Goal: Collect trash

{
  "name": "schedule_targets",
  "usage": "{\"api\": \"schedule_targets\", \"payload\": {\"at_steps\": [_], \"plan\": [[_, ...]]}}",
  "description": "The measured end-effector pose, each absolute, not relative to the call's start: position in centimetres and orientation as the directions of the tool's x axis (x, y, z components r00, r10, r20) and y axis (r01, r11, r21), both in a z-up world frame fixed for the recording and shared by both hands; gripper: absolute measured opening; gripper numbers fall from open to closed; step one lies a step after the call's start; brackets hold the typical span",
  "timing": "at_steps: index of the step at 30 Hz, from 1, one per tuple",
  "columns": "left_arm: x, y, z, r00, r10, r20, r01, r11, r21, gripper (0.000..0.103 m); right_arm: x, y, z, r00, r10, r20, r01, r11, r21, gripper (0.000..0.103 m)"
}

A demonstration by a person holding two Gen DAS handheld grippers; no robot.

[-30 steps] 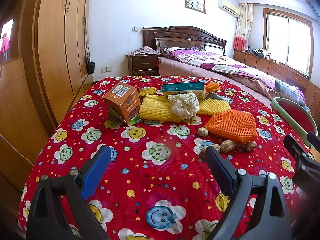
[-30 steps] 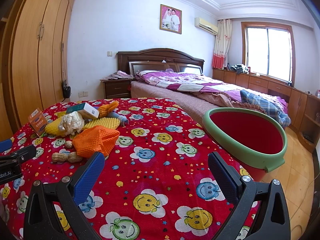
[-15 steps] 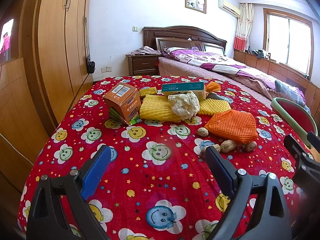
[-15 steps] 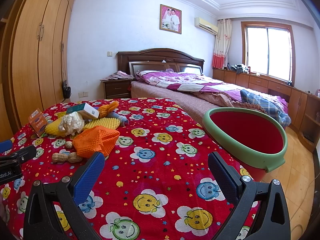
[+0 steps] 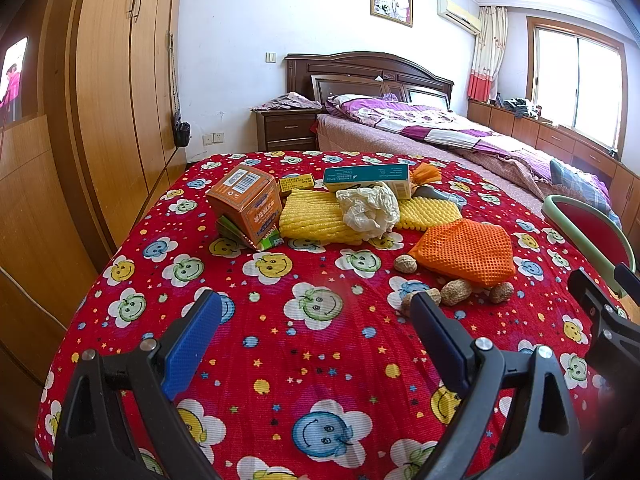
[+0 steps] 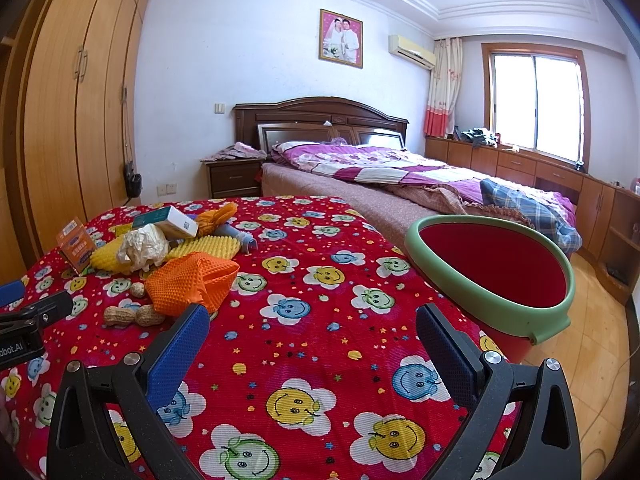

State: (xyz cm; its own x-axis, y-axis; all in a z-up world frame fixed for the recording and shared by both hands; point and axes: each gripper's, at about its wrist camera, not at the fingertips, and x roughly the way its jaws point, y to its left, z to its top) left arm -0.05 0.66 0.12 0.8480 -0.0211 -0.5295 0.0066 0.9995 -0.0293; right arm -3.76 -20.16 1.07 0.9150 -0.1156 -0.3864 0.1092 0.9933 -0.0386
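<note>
Trash lies in a heap on the red flowered tablecloth (image 5: 312, 360): an orange carton (image 5: 246, 200), yellow foam netting (image 5: 316, 216), a crumpled white wrapper (image 5: 370, 210), a teal-and-white box (image 5: 366, 176), orange foam netting (image 5: 466, 252) and several peanuts (image 5: 456, 291). The heap also shows in the right wrist view, with the orange netting (image 6: 190, 286) nearest. A red bin with a green rim (image 6: 492, 268) stands at the table's right edge. My left gripper (image 5: 316, 320) is open and empty, short of the peanuts. My right gripper (image 6: 312, 328) is open and empty over the cloth.
A bed (image 6: 400, 172) with purple bedding stands behind the table, a nightstand (image 6: 232, 178) beside it. Wooden wardrobes (image 5: 112, 100) line the left wall. Low cabinets (image 6: 560, 176) run under the window. Wooden floor (image 6: 592, 380) shows at the right.
</note>
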Motion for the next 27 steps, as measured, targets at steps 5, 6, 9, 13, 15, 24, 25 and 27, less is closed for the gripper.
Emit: {"api": "schedule_targets", "payload": {"at_steps": [5, 6, 9, 13, 15, 24, 25, 27], "plan": [[-0.05, 0.68, 0.12, 0.848, -0.021, -0.529, 0.006, 1.0, -0.029, 0.095, -3.76, -20.16, 1.05, 0.915, -0.116, -0.386, 0.109, 0.993, -0.04, 0.103], [-0.04, 0.57, 0.09, 0.848, -0.021, -0.529, 0.006, 1.0, -0.029, 0.095, -3.76, -20.17, 1.05, 0.915, -0.116, -0.386, 0.109, 0.993, -0.04, 0.103], [-0.04, 0.57, 0.09, 0.848, -0.02, -0.53, 0.006, 1.0, -0.029, 0.095, -3.76, -20.18, 1.06, 0.915, -0.116, -0.386, 0.109, 0.993, -0.039, 0.103], [-0.03, 0.6, 0.09, 0.848, -0.021, -0.53, 0.006, 1.0, -0.03, 0.095, -3.75, -20.17, 1.04, 0.915, -0.116, -0.386, 0.109, 0.993, -0.04, 0.103], [-0.03, 0.57, 0.09, 0.848, -0.021, -0.53, 0.006, 1.0, -0.029, 0.095, -3.76, -20.17, 1.04, 0.915, -0.116, -0.386, 0.109, 0.993, -0.04, 0.103], [-0.12, 0.58, 0.1, 0.845, -0.001, -0.534, -0.011, 1.0, -0.018, 0.095, -3.78, -20.23, 1.03, 0.915, -0.115, -0.386, 0.109, 0.993, -0.038, 0.103], [-0.12, 0.53, 0.11, 0.844, 0.0, -0.536, -0.009, 1.0, -0.014, 0.095, -3.79, -20.24, 1.03, 0.916, -0.115, -0.385, 0.109, 0.993, -0.037, 0.103], [0.03, 0.41, 0.09, 0.836, -0.003, -0.548, -0.001, 1.0, -0.007, 0.095, -3.75, -20.35, 1.02, 0.915, -0.111, -0.387, 0.107, 0.994, -0.032, 0.103]]}}
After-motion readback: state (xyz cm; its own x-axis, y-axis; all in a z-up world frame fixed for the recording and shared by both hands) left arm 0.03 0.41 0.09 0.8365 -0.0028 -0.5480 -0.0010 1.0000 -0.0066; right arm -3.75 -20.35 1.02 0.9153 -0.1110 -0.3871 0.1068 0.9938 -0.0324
